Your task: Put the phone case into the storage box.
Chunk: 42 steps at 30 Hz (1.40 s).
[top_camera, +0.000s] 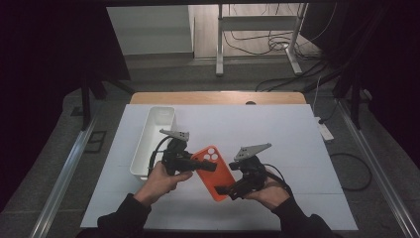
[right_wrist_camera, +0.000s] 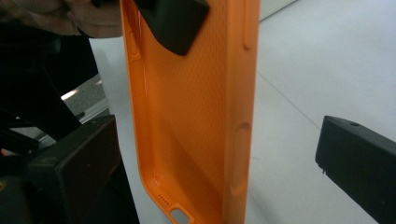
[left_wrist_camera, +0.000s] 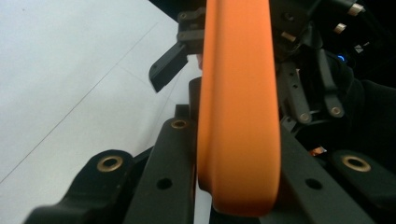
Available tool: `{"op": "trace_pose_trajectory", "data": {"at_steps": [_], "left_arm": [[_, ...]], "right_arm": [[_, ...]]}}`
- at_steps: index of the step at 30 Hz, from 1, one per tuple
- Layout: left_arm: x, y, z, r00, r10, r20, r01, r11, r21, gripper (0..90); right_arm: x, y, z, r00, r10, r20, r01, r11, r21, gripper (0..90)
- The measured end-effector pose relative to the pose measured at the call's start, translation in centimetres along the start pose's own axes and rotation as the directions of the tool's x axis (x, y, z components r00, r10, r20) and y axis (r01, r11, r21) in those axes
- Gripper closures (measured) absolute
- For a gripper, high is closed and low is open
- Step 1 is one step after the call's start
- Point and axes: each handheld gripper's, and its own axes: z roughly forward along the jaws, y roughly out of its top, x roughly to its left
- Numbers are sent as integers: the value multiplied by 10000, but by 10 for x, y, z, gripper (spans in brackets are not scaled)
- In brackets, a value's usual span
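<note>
A: High view. Orange phone case (top_camera: 214, 172) is being held up over the white desk (top_camera: 277, 134), between both tools. Left tool (top_camera: 203, 166) is biting the camera-cutout end; right tool (top_camera: 223, 191) is sitting at the bottom end. White bin (top_camera: 151, 141) is sitting just left, empty as far as I can tell.

B: Left gripper view?

A: Case (left_wrist_camera: 238, 107) is running edge-on between the jaws, which are closed down on it. Firm pinch on the wall. The other tool (left_wrist_camera: 168, 70) is showing farther off, at the case's far end.

B: Right gripper view?

A: Looking into the open inside of the case (right_wrist_camera: 191, 121). Jaws are standing wide apart, one each side, neither touching that I can see. So it's spread open around the case, not clamping.

B: Handling?

A: Judging it light, soft, rubbery. Good friction, but it's probably going to flex if squeezed mid-span. Better taking hold at the side rails or corners, where it's likely stiffer. Not fragile.
</note>
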Motion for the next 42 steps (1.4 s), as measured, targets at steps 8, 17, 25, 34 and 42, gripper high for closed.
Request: {"op": "trace_pose_trajectory", "data": {"at_steps": [8, 17, 25, 34, 42], "left_arm": [[-3, 1, 1, 9997, 166, 200, -166, 9999, -9, 846], [-4, 1, 3, 9994, 312, 140, -314, 9994, 170, 845], [-4, 1, 3, 9975, 408, 570, -413, 9991, 70, 788], [-8, 3, 3, 9977, 655, 152, -656, 9978, 83, 660], [-10, 3, 2, 9904, 898, -1048, -899, 9959, 37, 421]], "right_arm": [[2, 1, 3, 9994, -32, -335, 44, 9994, 338, 195], [0, -1, 1, 9949, 188, -995, -169, 9997, 201, 519], [-4, -2, 1, 9754, 453, -2158, -382, 9986, 371, 806], [2, 1, -3, 9809, -31, -1945, 112, 9991, 401, 859], [-1, 1, -8, 9916, -51, -1294, 46, 10000, -38, 857]]}}
